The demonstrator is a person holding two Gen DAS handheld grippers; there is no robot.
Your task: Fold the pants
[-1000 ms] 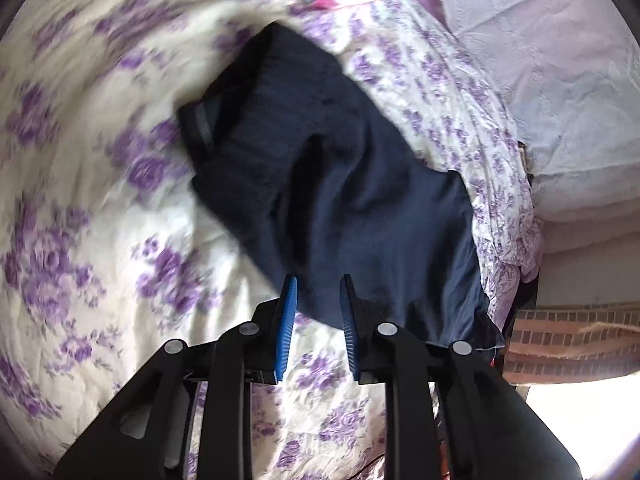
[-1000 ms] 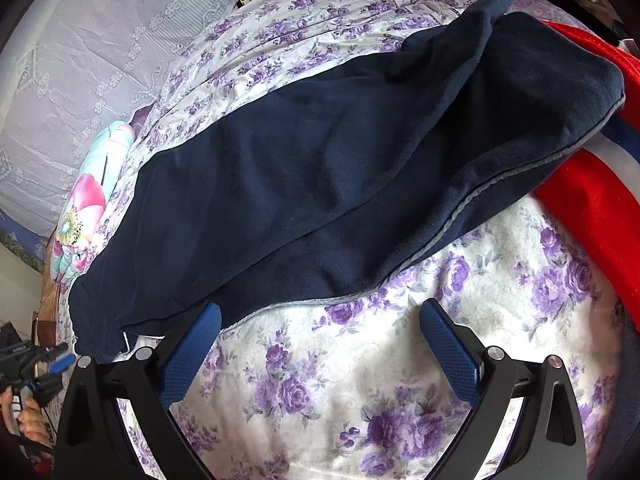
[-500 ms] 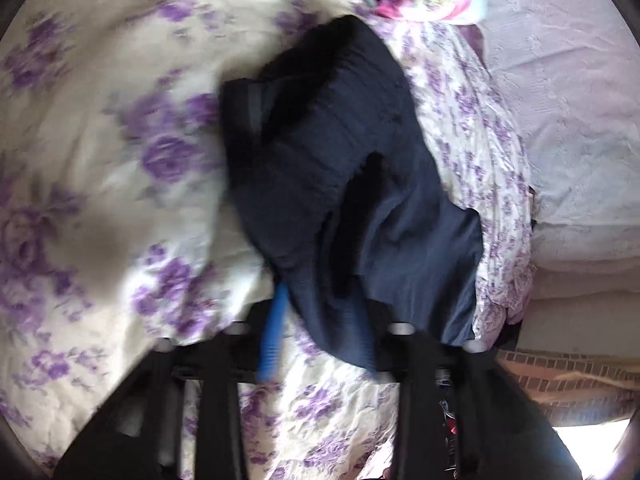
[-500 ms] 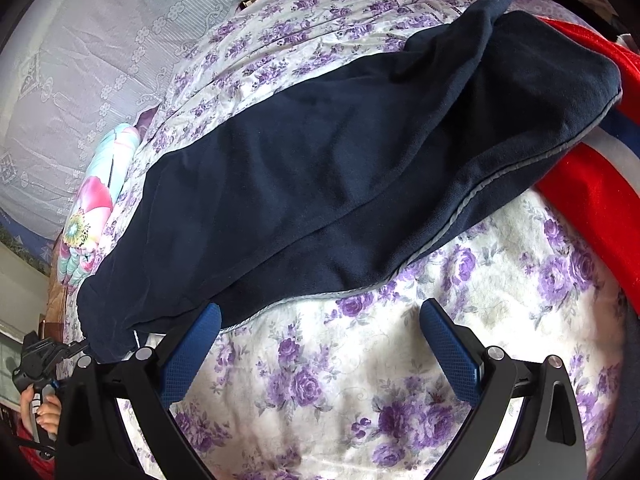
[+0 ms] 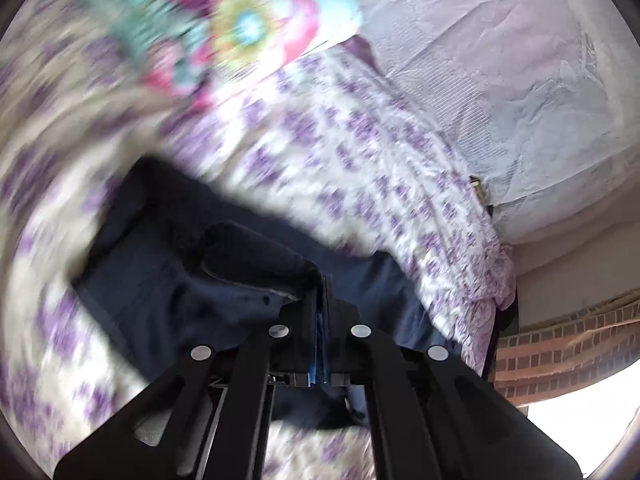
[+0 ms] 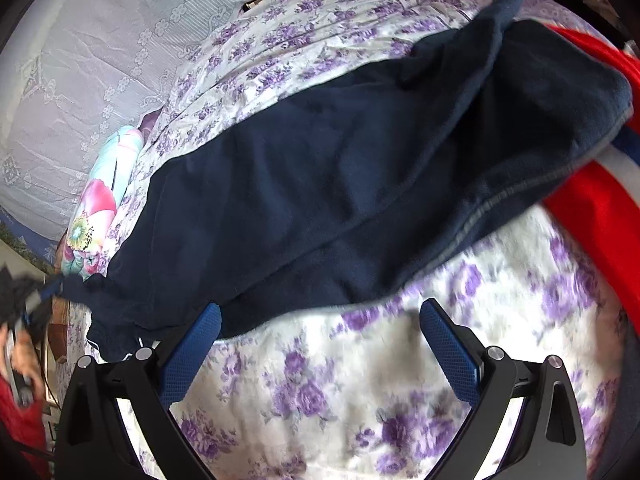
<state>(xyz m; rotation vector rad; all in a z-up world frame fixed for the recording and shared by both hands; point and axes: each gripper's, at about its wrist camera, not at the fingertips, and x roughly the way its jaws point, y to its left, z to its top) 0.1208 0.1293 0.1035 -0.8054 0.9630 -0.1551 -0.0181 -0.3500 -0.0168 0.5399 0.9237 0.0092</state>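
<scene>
Dark navy pants (image 6: 340, 184) lie stretched across a bed with a purple-flowered cover (image 6: 360, 400). In the left wrist view my left gripper (image 5: 322, 296) is shut on the near edge of the pants (image 5: 168, 292), with the cloth pinched between its blue pads; the view is blurred by motion. In the right wrist view my right gripper (image 6: 320, 332) is wide open and empty, just in front of the long lower edge of the pants. The left gripper shows at the far left of that view (image 6: 36, 300), at the pants' end.
A bright flowered pillow (image 5: 240, 28) lies beyond the pants. A red garment with a white and blue stripe (image 6: 592, 208) lies under the pants' right end. A pale lace cover (image 5: 500, 60) and a brick wall (image 5: 560, 352) flank the bed.
My left gripper has moved onto the pants' edge and shut on it, swinging toward the pillow. My right gripper has come closer to the pants' lower edge, still open.
</scene>
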